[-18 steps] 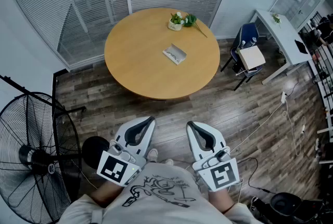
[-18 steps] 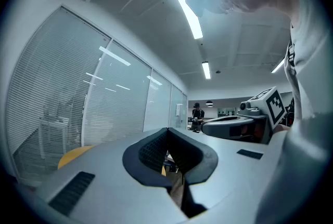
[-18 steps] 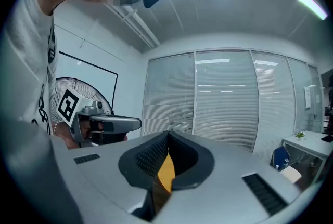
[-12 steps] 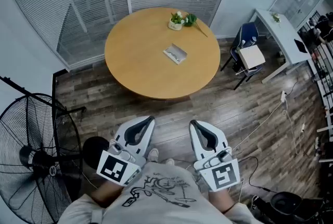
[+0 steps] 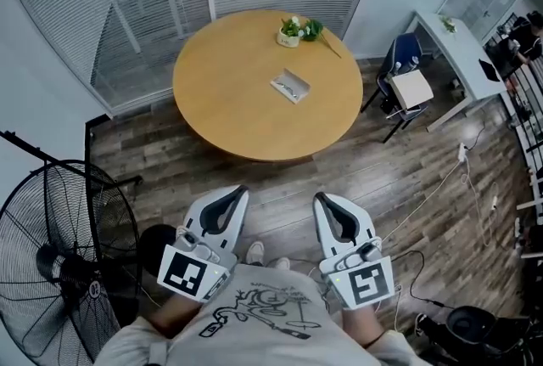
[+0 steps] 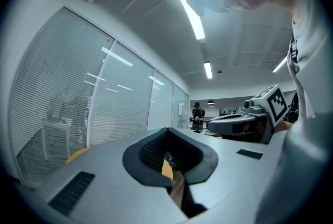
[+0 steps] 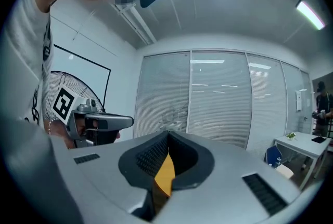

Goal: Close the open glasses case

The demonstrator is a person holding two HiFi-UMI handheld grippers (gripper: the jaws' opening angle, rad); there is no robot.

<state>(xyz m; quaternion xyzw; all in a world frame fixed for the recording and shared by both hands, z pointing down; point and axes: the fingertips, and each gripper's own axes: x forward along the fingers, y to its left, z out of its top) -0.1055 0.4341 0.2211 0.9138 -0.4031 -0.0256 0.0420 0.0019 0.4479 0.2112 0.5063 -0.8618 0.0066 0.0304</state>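
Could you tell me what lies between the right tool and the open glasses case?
Head view: from right tool to glasses case, only wood floor, then bare tabletop.

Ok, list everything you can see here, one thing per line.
round table: one, light wood, middle of the room ahead
glasses case: one, grey, on the table, right of its middle
potted plant: one, green with white flowers, at the table's far edge
fan: one, black, on the floor at the near left
chair: one, blue, right of the table
desk: one, white, at the far right
cable: one, white, across the wooden floor at the right
shirt: one, white with black print, bottom edge
left gripper: one, white and black, low at the left, shut and empty
right gripper: one, white and black, low at the right, shut and empty
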